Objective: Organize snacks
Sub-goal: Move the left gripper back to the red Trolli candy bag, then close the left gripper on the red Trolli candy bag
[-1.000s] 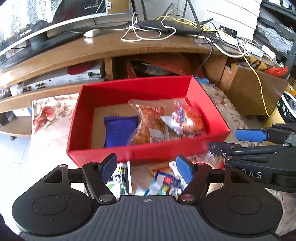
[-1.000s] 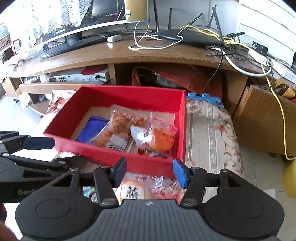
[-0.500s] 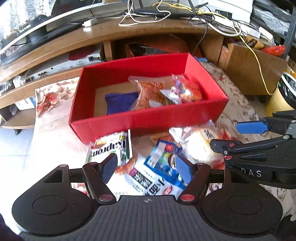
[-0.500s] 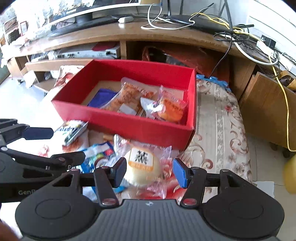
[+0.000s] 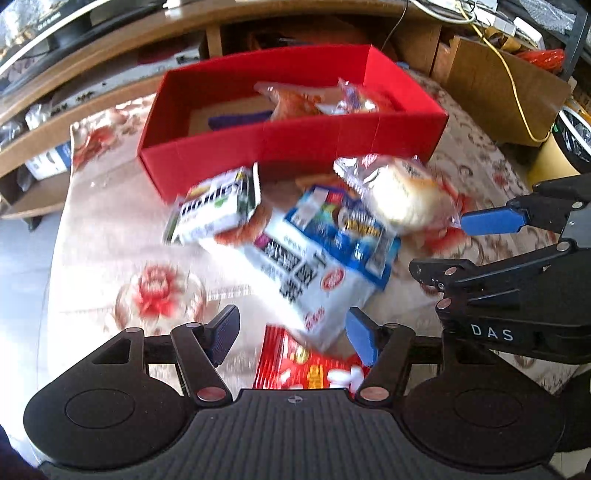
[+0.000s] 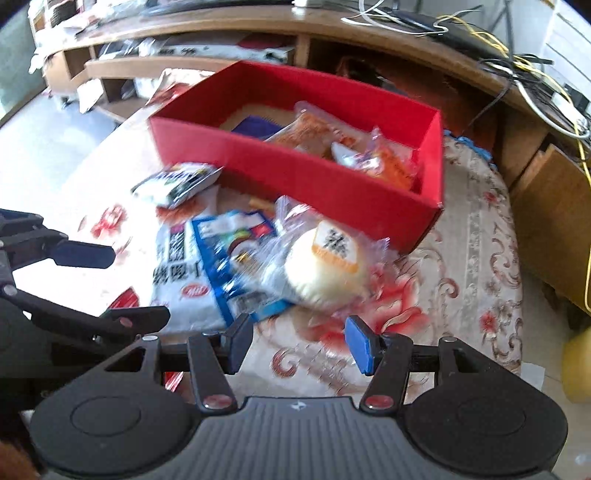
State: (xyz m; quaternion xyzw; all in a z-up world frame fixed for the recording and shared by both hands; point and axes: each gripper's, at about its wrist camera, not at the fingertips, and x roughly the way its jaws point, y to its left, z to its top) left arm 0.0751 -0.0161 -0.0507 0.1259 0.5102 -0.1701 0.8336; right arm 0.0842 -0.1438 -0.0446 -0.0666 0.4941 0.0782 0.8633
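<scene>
A red box [image 5: 295, 144] [image 6: 295, 173] on the flowered cloth holds a blue packet [image 6: 256, 126], an orange snack bag [image 6: 314, 134] and a small clear packet. In front of it lies a loose pile: a white and blue bag [image 5: 314, 266] [image 6: 192, 273], a wrapped round bun [image 5: 406, 199] [image 6: 325, 266], a green and white packet [image 5: 214, 210] [image 6: 173, 184] and a red packet [image 5: 306, 369]. My left gripper [image 5: 291, 334] hovers over the white bag's near corner and the red packet, its jaws closing, pads not pressing on anything. My right gripper [image 6: 299, 341] stands open just in front of the bun.
A wooden TV stand [image 6: 369, 33] with cables [image 6: 517, 66] and shelves rises behind the box. A brown cardboard box [image 5: 498, 85] sits at the right. The flowered cloth [image 6: 480, 258] stretches right of the pile; bare floor [image 5: 22, 258] lies to the left.
Both grippers pulled back from the red box and sank toward the pile in front of it, which has come fully into view. The left jaws have narrowed slightly.
</scene>
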